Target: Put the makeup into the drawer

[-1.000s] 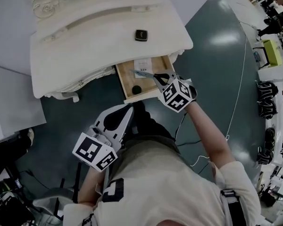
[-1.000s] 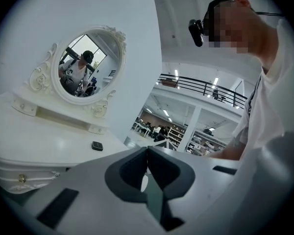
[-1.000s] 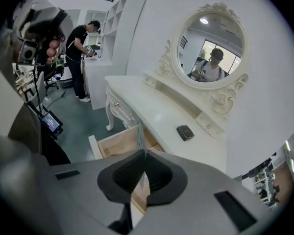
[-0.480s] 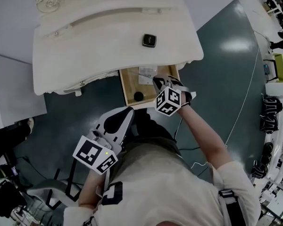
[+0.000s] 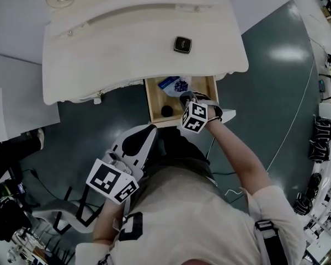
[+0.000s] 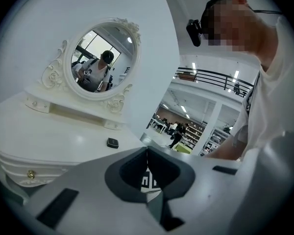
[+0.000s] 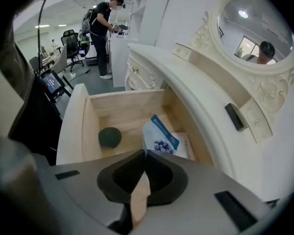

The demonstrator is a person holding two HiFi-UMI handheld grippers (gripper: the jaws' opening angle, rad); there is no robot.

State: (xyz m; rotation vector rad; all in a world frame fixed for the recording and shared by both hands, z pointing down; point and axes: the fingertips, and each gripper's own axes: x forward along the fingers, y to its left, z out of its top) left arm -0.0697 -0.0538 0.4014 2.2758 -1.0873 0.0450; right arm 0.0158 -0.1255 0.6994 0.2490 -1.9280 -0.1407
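The wooden drawer of the white dressing table stands pulled out. My right gripper points steeply down into it, shut on the lower corner of a blue and white packet. In the right gripper view the packet rises tilted from the shut jaw tips over a white card. A dark round thing lies in the drawer's front left part. A black compact rests on the tabletop. My left gripper hangs shut and empty in front of the drawer.
An oval mirror in a carved frame stands at the table's back. Dark green floor surrounds the table, with a thin cable across it on the right. A chair base sits at lower left. A person stands far off.
My right gripper has sunk from above the drawer's front into the drawer, carrying the packet down with it. The left gripper stays at about the same spot.
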